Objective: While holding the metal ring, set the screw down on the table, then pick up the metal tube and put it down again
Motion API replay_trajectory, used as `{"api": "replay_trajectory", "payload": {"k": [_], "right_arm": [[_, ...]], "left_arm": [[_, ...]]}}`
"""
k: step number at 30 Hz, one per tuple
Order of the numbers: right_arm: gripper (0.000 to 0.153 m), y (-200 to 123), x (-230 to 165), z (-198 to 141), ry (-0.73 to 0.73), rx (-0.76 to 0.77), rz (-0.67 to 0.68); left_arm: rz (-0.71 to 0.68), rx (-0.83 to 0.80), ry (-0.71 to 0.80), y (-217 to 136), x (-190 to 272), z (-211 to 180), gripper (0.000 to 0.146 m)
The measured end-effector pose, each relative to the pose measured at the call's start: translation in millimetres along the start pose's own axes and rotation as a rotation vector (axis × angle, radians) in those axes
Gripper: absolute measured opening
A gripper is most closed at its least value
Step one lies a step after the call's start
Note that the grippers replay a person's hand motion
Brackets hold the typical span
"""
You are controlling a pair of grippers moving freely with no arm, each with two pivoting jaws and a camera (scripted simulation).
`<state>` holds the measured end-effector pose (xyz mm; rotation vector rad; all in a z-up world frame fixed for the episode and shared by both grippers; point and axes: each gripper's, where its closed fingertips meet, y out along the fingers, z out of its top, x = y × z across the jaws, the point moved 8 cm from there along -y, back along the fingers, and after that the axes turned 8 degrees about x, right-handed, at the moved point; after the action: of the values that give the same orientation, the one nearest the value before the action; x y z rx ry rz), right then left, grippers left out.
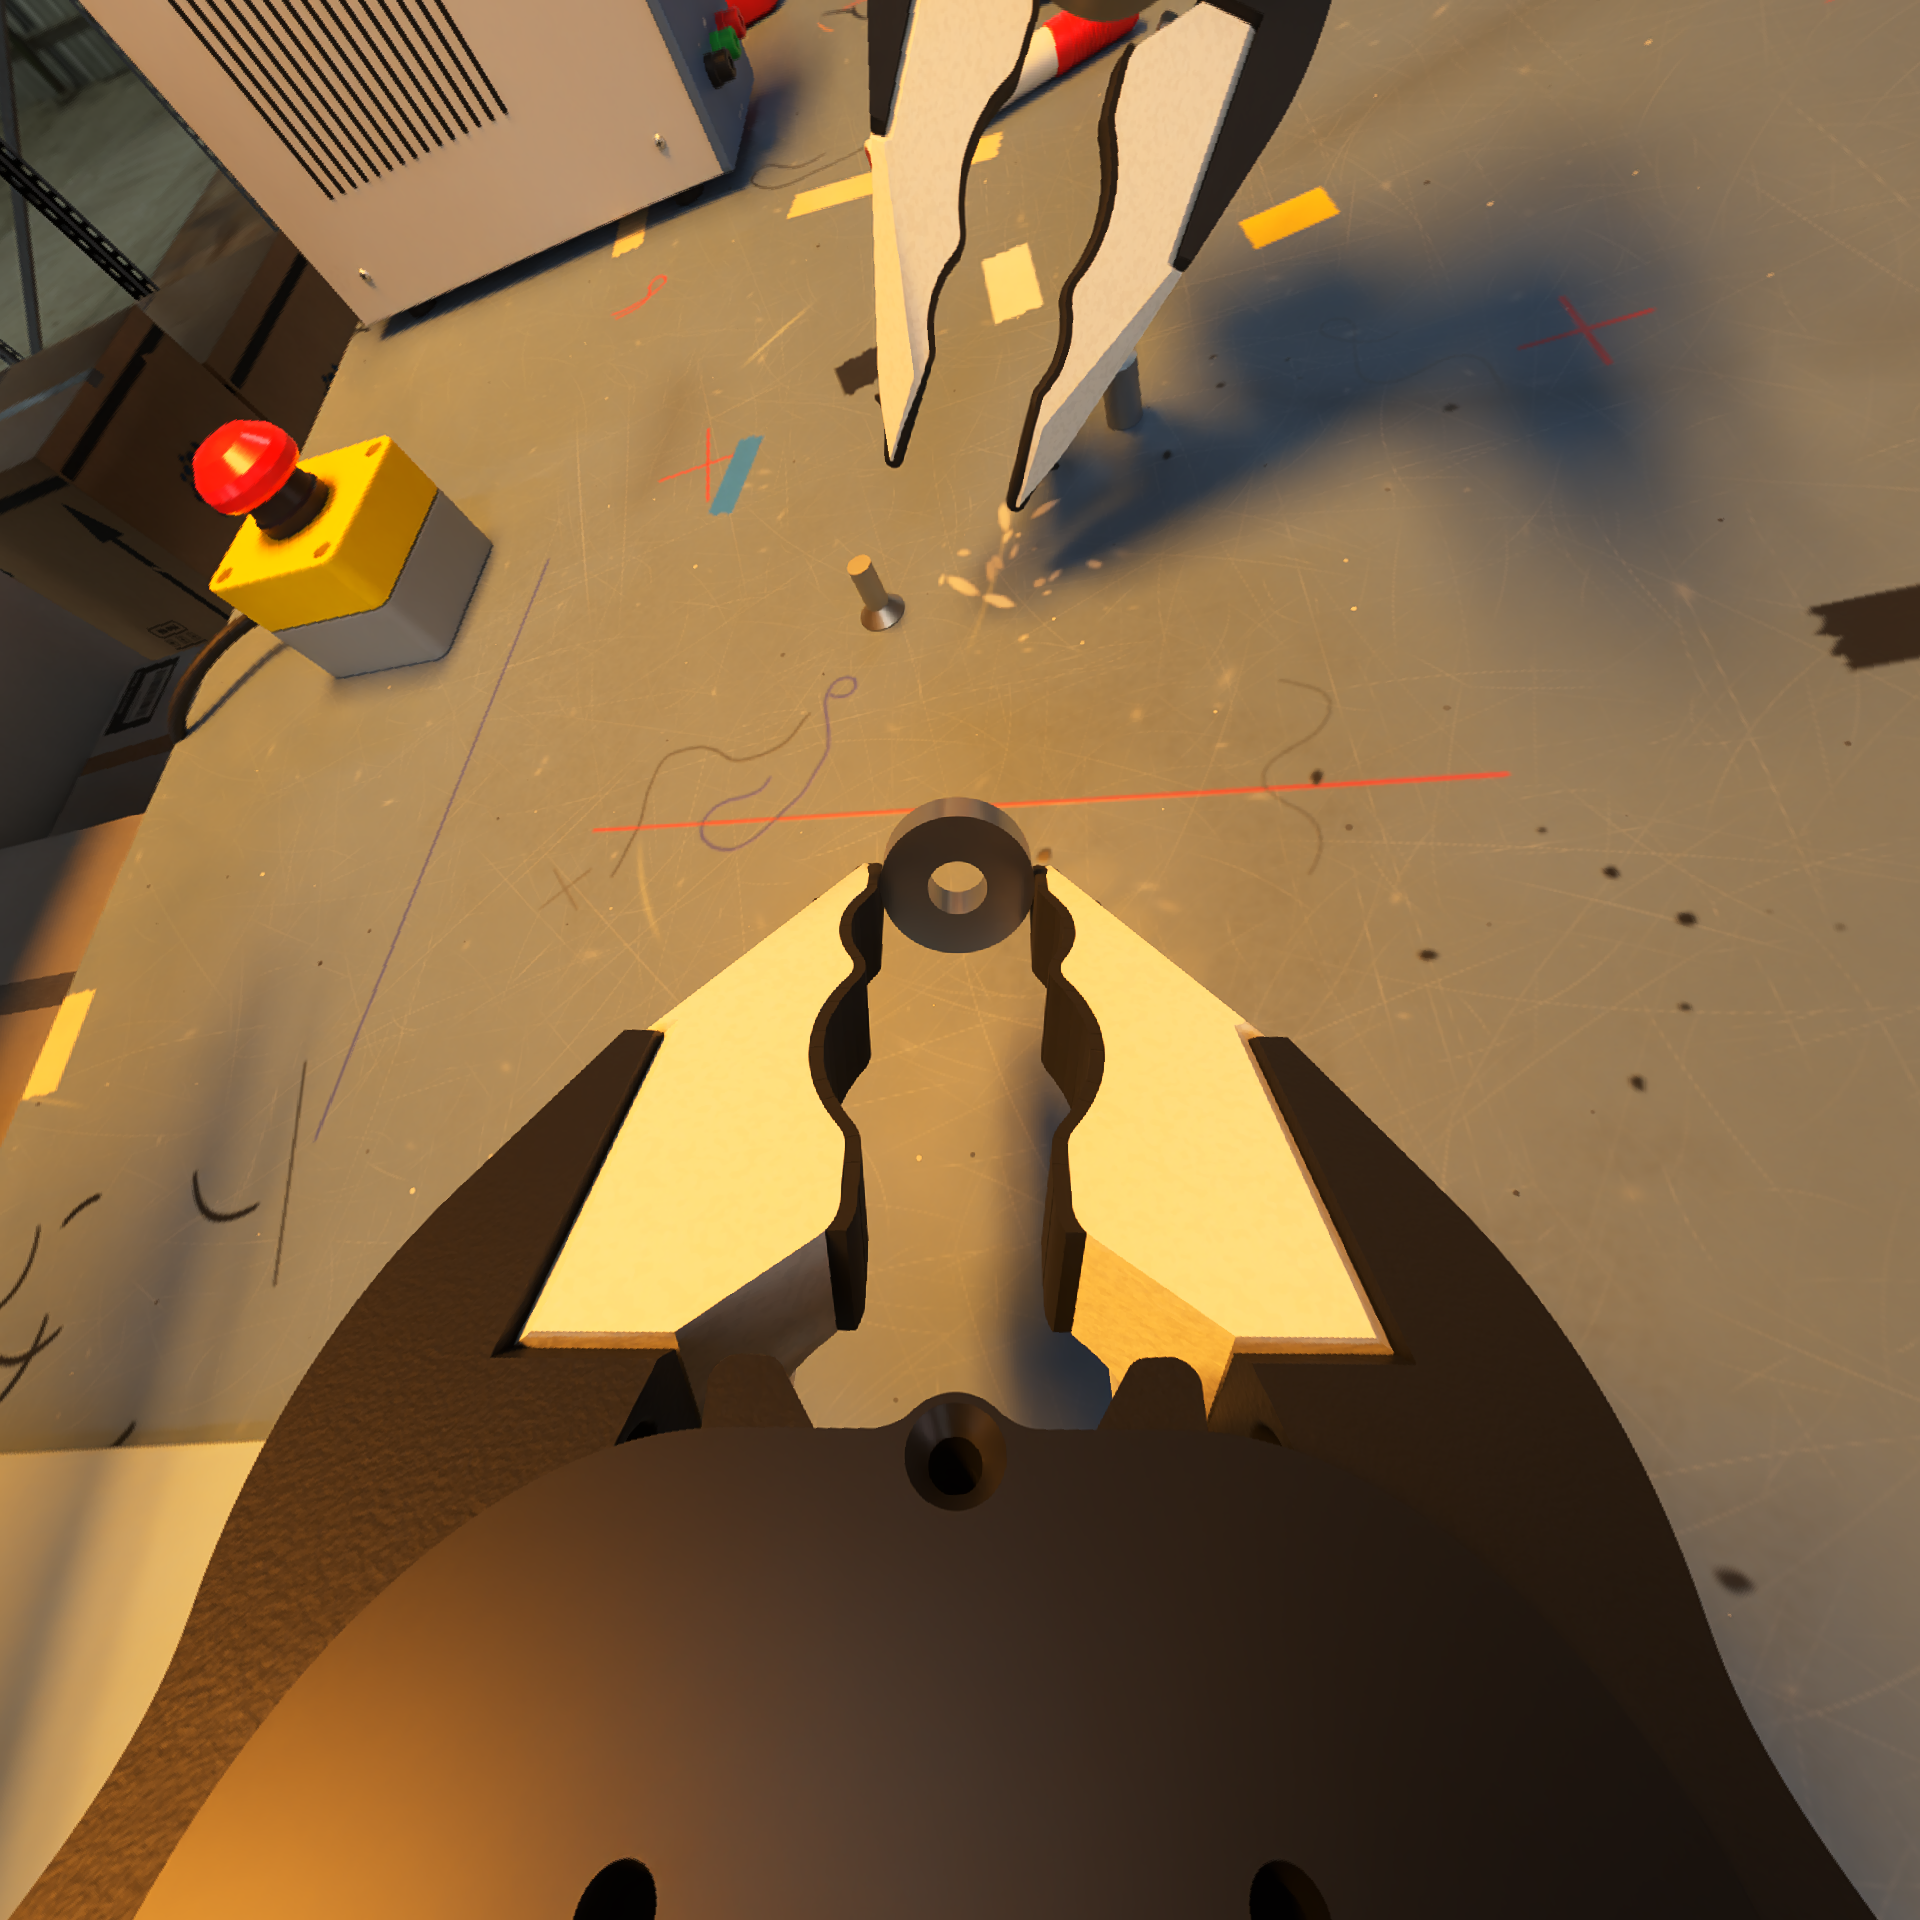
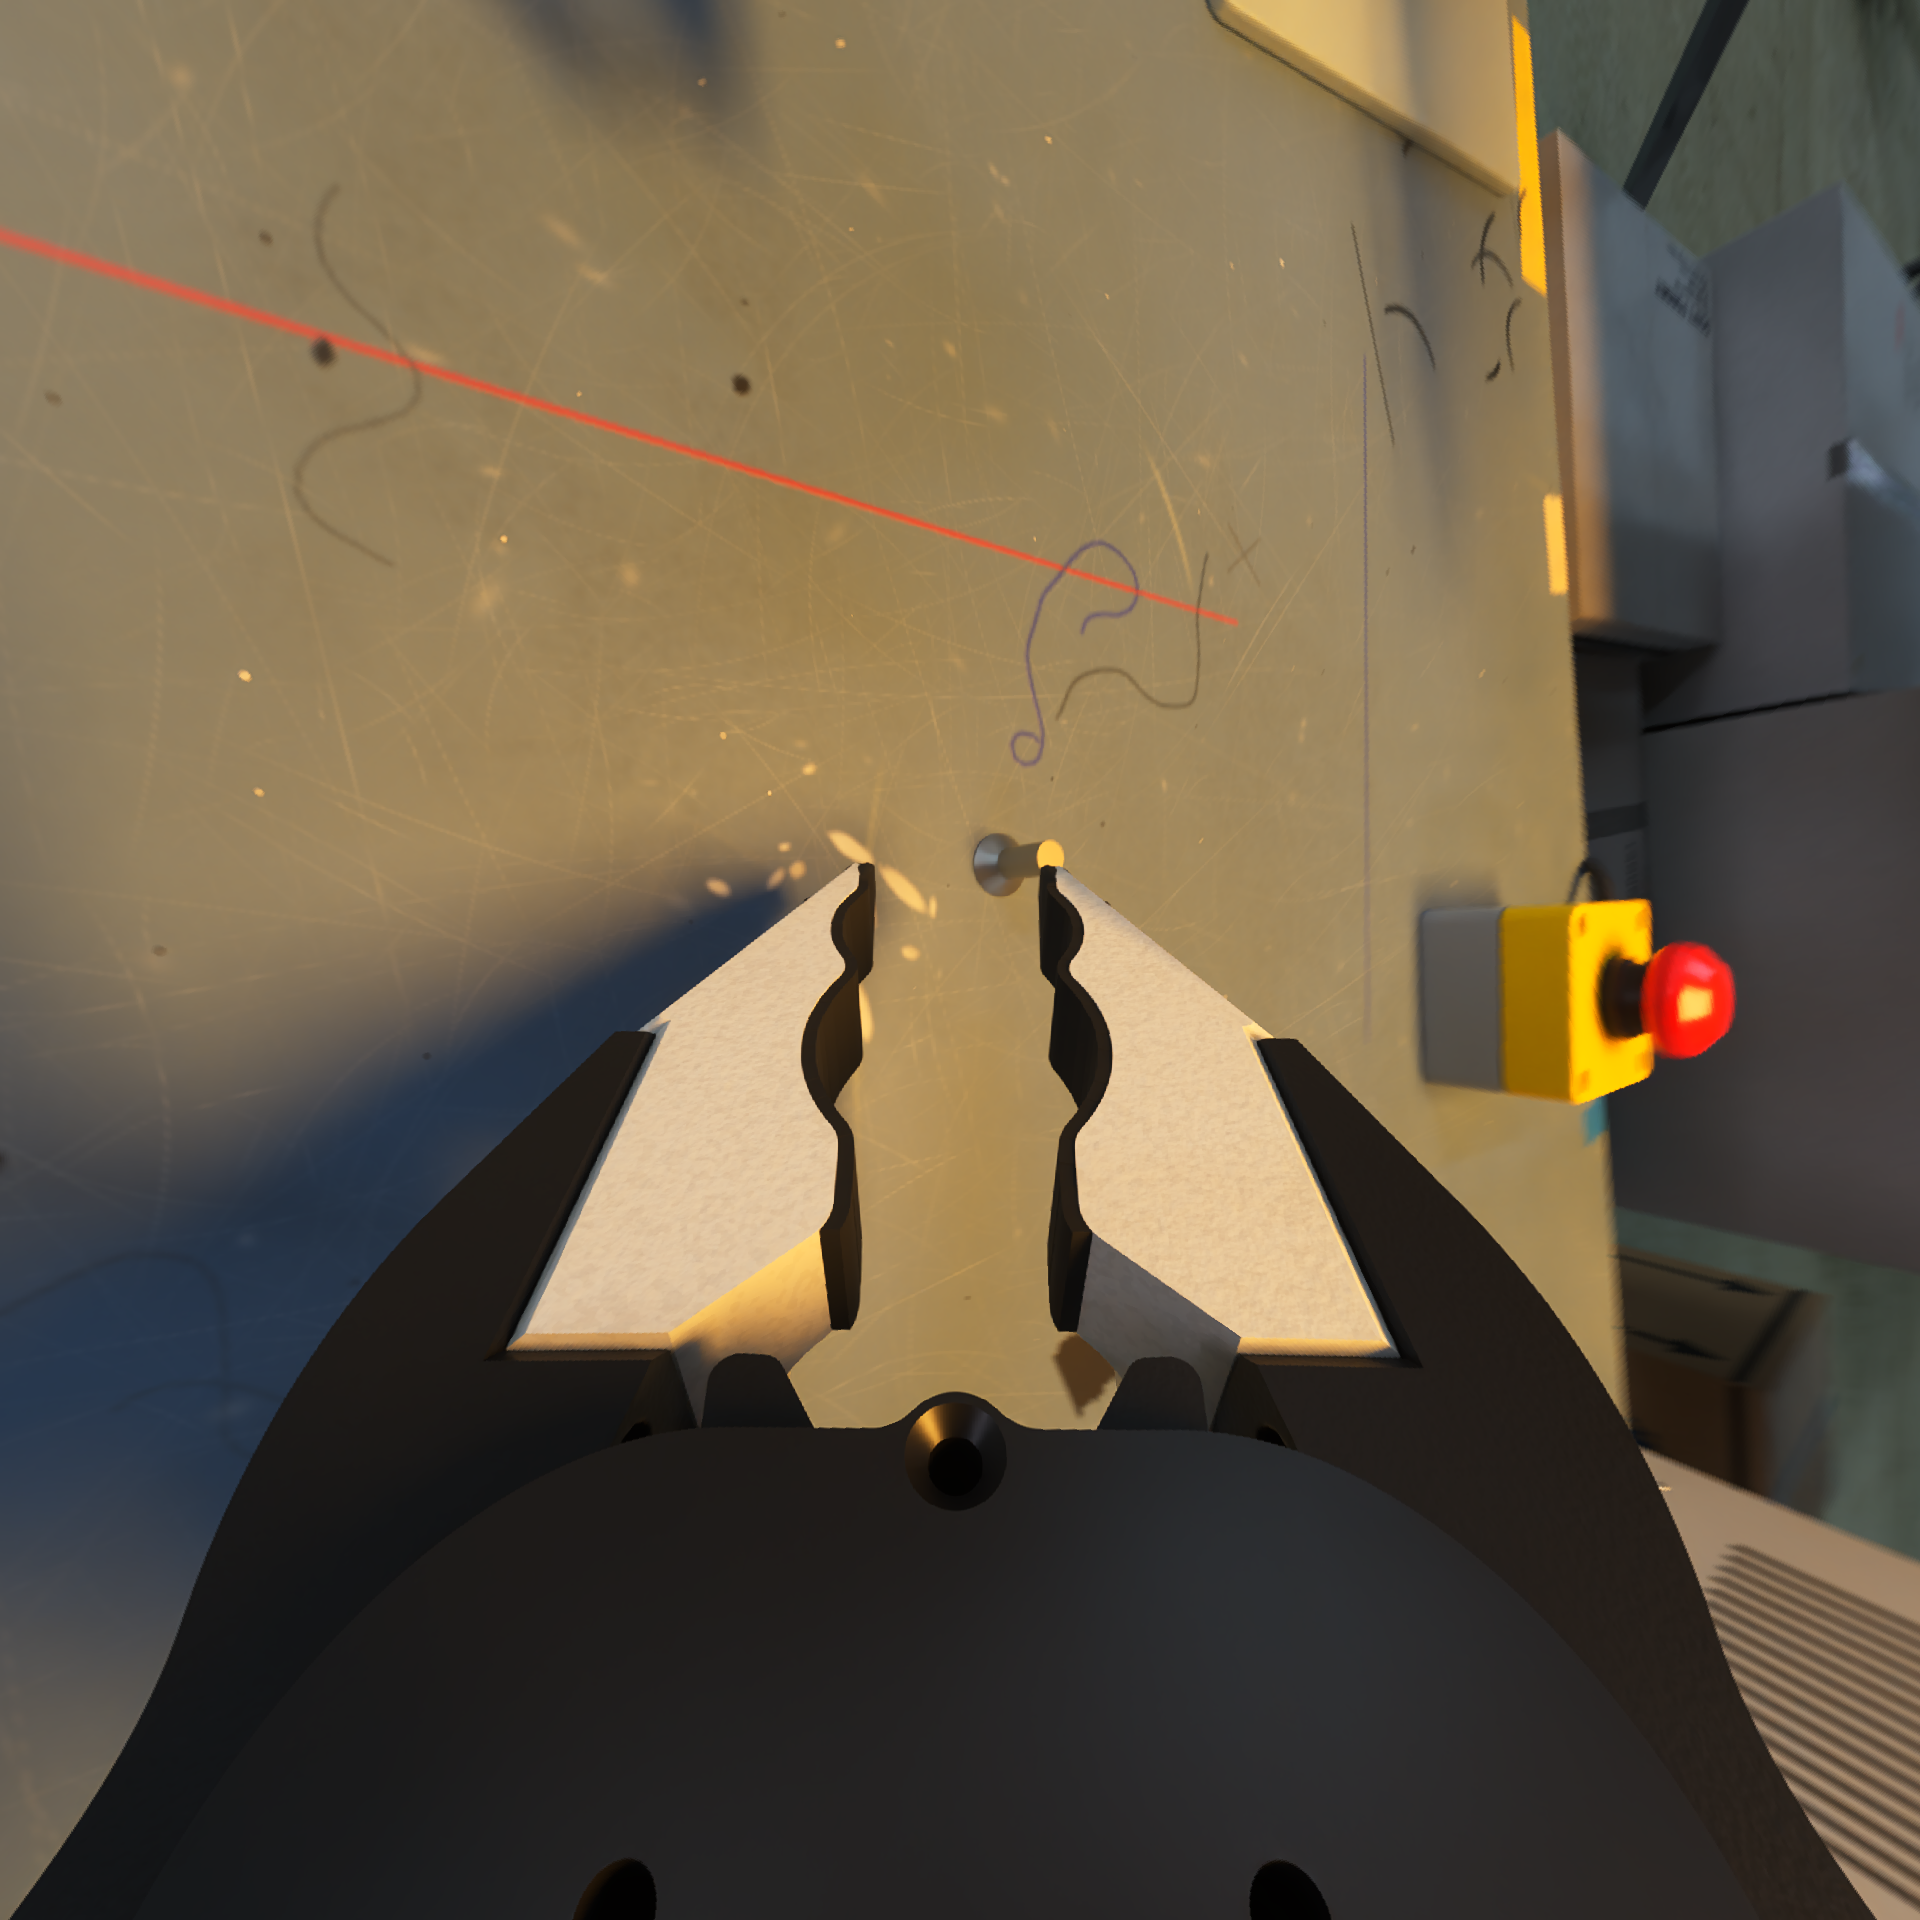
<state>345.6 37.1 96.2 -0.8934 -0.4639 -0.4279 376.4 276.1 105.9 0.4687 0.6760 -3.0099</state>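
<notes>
My left gripper (image 1: 956,873) is shut on the grey metal ring (image 1: 956,878), held between its fingertips above the table. The screw (image 1: 875,592) stands head-down on the table (image 1: 1351,1039) beyond the ring; it also shows in the right wrist view (image 2: 1006,862), just past my right fingertips. My right gripper (image 2: 956,871) is open and empty; in the left wrist view (image 1: 956,478) it hangs fingers-down over the table just behind the screw. A grey metal tube (image 1: 1122,395) stands partly hidden behind the right gripper's fingers.
A yellow and grey box with a red emergency button (image 1: 332,551) sits at the left, also in the right wrist view (image 2: 1569,997). A white vented cabinet (image 1: 436,135) stands at the back left. Cardboard boxes (image 1: 94,499) lie off the table's left edge.
</notes>
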Motion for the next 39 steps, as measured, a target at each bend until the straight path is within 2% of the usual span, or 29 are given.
{"api": "replay_trajectory", "payload": {"k": [4,10,14,22,24,28,34,36,39], "right_arm": [[0.036,-5,0,-10,0.144,0.050,0.016],[0.026,-34,-2,-25,0.336,0.068,0.085],[0.023,-56,-19,-42,0.488,0.010,0.083],[0.036,-42,-40,-45,0.771,-0.100,-0.040],[0.034,-38,-42,-42,0.793,-0.129,-0.077],[0.012,-35,-42,-40,0.834,-0.172,-0.112],[0.012,-35,-41,-27,0.837,-0.116,-0.045],[0.012,-42,-34,-33,0.793,-0.102,-0.063],[0.012,-48,-25,-43,0.591,-0.052,0.014]], "left_arm": [[0.001,0.000,-0.002,0,0,0,0.028],[0.005,-0.002,-0.003,1,0,1,0.028],[0.003,-0.001,-0.003,0,0,1,0.028],[0.009,-0.002,-0.006,2,0,1,0.028],[0.011,-0.004,-0.005,2,0,1,0.028],[0.009,-0.008,-0.005,2,0,1,0.028],[0.009,-0.005,-0.006,2,0,2,0.028],[0.007,-0.004,-0.004,3,0,1,0.028],[0.002,-0.002,0.001,3,-1,1,0.028]]}}
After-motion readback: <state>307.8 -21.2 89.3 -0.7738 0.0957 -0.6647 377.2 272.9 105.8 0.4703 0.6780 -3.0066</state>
